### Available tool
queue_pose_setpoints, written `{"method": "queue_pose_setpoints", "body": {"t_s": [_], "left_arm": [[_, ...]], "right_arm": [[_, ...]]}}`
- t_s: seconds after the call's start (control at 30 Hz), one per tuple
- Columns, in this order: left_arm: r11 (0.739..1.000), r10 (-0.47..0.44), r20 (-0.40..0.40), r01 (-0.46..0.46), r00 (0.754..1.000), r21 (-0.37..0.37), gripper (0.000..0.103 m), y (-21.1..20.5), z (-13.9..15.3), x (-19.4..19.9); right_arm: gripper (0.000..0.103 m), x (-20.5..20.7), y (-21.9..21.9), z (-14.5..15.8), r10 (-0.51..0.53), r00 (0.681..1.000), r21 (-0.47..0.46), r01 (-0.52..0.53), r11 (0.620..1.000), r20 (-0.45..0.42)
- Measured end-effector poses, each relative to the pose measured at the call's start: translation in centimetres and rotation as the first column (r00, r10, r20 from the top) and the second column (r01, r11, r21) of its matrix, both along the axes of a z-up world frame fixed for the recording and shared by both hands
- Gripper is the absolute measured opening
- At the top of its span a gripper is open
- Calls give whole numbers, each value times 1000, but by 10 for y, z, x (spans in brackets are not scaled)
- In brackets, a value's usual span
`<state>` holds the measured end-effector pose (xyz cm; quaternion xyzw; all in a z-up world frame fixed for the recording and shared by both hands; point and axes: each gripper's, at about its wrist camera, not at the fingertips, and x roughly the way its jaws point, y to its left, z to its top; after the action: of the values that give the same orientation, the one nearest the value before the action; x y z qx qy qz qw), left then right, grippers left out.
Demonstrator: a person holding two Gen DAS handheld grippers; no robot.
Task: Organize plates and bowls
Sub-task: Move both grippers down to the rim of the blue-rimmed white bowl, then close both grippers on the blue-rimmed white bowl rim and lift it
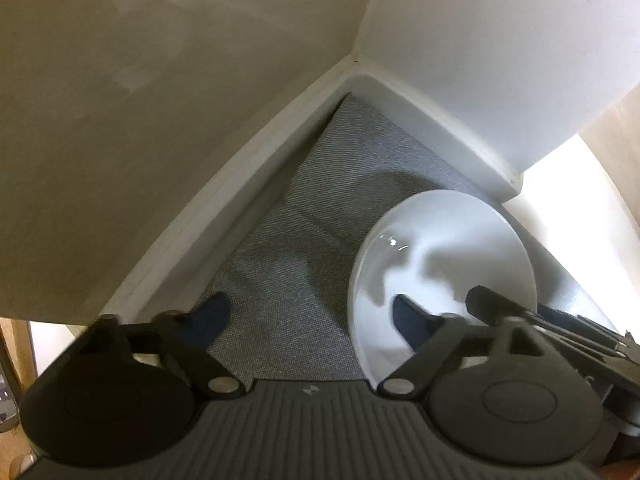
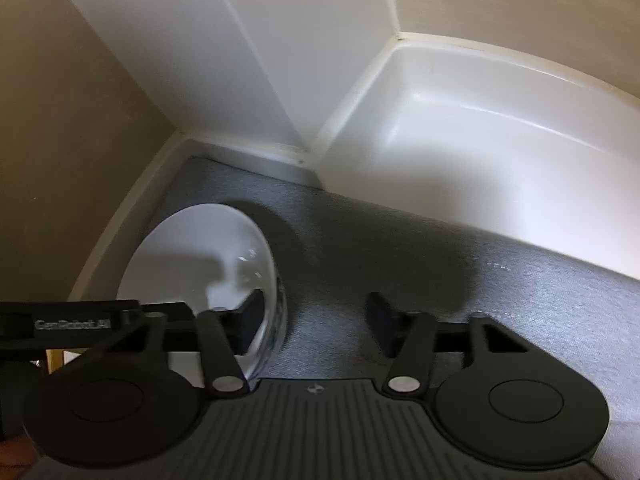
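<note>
White bowl (image 1: pixel 448 248) sits on the grey woven liner (image 1: pixel 288 248) inside a white-walled compartment (image 1: pixel 432 120), toward the right side of that floor in the left wrist view; in the right wrist view the same bowl (image 2: pixel 200 248) lies at lower left, close to the left wall and near the back corner; bowl is glossy, looks empty, rim is up; left gripper (image 1: pixel 312 316) points steeply down over the liner, jaws apart with a wide gap; its right fingertip (image 1: pixel 412 320) lies over the bowl's inside, its left fingertip (image 1: pixel 212 316) over bare liner, so the bowl's near rim lies between the two; pads are not seen pressing the rim, nothing gripped; right gripper (image 2: pixel 316 320) also points down, jaws apart but narrower than the left's; its left finger (image 2: pixel 250 320) sits inside the bowl against or just beside the right-hand wall, its right finger (image 2: pixel 380 324) is outside over liner, well clear of the rim; bowl wall lies between them, no clamp visible; cannot tell if the inside finger actually touches; second, empty white compartment (image 2: pixel 480 152) is on the right in the right wrist view, split off by a white divider (image 2: pixel 256 60); the other gripper's black body shows at the edge of each view.
</note>
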<state>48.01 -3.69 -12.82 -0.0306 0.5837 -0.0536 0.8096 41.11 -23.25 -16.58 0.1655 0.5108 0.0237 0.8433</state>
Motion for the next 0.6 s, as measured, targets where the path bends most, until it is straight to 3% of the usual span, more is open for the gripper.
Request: {"method": "queue_pose_setpoints", "body": {"t_s": [0.03,0.07,0.2,0.23,0.37,0.6], "left_arm": [[1000,-6,2,6,1000,6,73,-1,0,0],[1000,-14,2,14,1000,16,60,-3,0,-1],[997,-45,-23,43,999,-64,17,-8,2,-2],[996,-57,-27,55,998,-67,14,-10,2,-3],[995,-97,6,97,995,-38,13,-18,4,-9],[992,-117,23,118,993,-45,12,-17,7,-11]], "right_arm": [[43,0,1,-1,5,1000,7,-5,1000,-1],[38,1,1,-1,10,1000,13,-10,1000,0],[21,2,8,-1,48,999,17,-48,999,13],[14,2,11,0,58,998,17,-59,998,16],[13,2,21,1,81,996,-34,-81,996,27],[13,-6,20,5,72,997,-30,-72,997,24]]}}
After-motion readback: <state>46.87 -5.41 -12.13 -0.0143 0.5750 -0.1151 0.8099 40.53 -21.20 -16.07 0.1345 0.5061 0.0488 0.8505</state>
